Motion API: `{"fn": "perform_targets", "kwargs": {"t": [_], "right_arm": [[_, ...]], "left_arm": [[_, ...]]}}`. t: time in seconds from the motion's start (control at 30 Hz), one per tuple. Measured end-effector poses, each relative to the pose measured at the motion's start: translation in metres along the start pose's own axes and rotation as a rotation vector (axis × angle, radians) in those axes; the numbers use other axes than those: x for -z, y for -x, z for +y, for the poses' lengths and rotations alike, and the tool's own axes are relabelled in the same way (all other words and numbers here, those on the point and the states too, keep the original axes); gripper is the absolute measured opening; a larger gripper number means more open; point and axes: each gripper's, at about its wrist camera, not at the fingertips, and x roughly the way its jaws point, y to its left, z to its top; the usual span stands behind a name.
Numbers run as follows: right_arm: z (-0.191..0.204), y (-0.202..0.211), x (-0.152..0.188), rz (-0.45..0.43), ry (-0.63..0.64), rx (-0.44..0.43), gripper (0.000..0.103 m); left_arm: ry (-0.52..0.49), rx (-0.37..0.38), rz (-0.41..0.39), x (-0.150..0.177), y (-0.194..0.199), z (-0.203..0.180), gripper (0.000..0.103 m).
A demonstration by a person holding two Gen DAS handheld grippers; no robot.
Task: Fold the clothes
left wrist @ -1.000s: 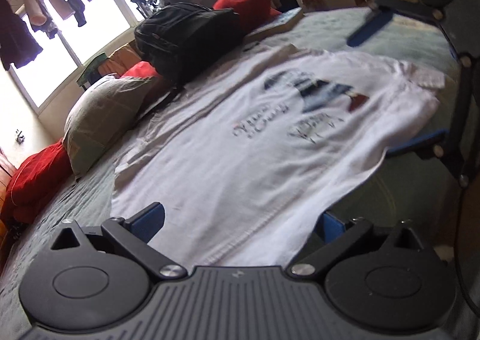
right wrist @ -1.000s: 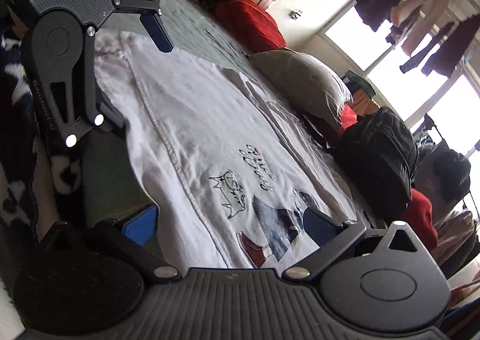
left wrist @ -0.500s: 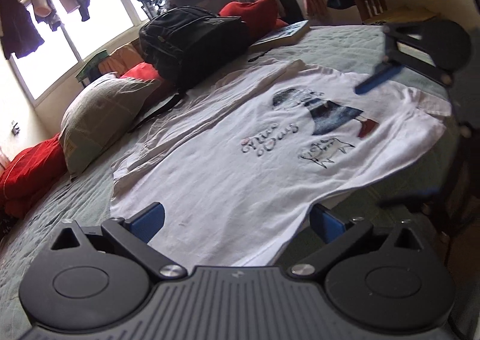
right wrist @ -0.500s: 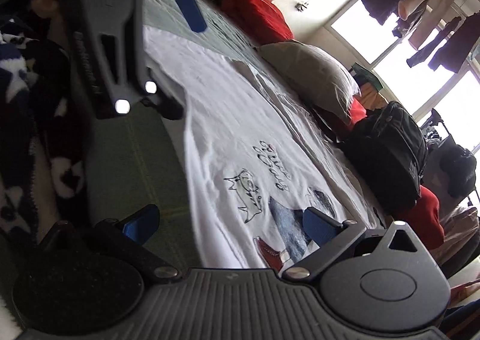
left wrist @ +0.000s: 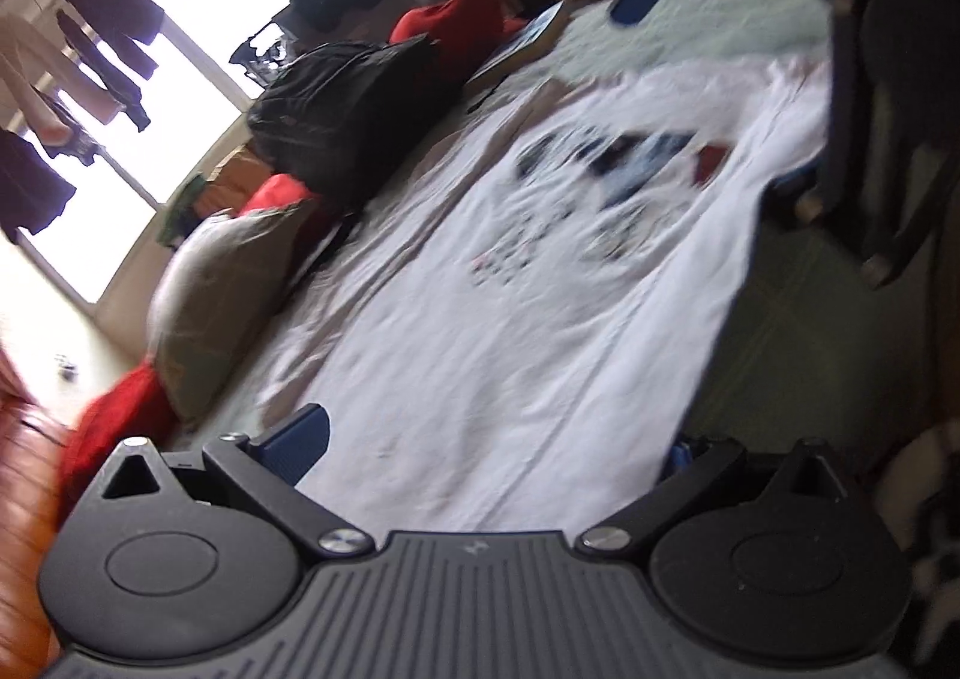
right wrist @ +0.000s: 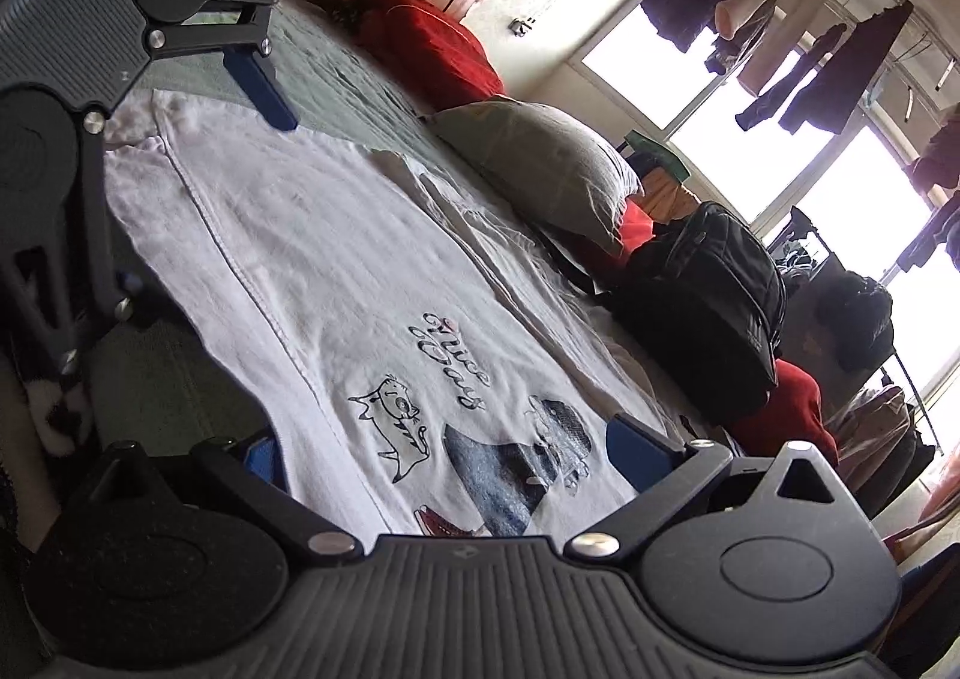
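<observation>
Both grippers sit at the near edge of the bed [right wrist: 180, 379], jaws spread wide and holding nothing: left gripper [left wrist: 492, 439] at the hem end, right gripper [right wrist: 444, 451] by the printed chest. One white t-shirt [right wrist: 312, 259] lies flat, print up, and looks mostly unfolded, so I'd say nearly all the folding is left. Further back: one grey pillow [right wrist: 540, 169], one black backpack [right wrist: 708, 307], several red cushions.
</observation>
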Motion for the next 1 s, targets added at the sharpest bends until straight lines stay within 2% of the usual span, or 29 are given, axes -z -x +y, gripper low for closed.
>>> {"fn": "perform_targets", "kwargs": {"t": [0.1, 0.3, 0.47, 0.7, 0.83, 1.0], "right_arm": [[0.003, -0.008, 0.001, 0.015, -0.002, -0.019, 0.103], [0.027, -0.024, -0.008, 0.002, -0.014, -0.107, 0.103], [0.027, -0.029, -0.009, 0.022, -0.006, -0.052, 0.103], [-0.006, -0.02, 0.03, 0.121, -0.017, 0.043, 0.103], [-0.012, -0.02, 0.044, 0.166, -0.013, 0.108, 0.103], [0.006, -0.028, 0.029, 0.136, 0.04, 0.152, 0.103]], "left_arm": [[0.014, -0.021, 0.031, 0.002, -0.005, 0.004, 0.102], [0.006, 0.02, -0.005, -0.005, -0.007, -0.002, 0.102], [-0.016, -0.02, 0.015, 0.005, -0.005, 0.001, 0.102], [-0.007, -0.087, 0.07, 0.035, -0.006, 0.019, 0.102], [-0.005, -0.11, 0.068, 0.03, -0.01, 0.018, 0.103], [-0.001, -0.09, 0.033, 0.015, -0.017, 0.01, 0.102]]}}
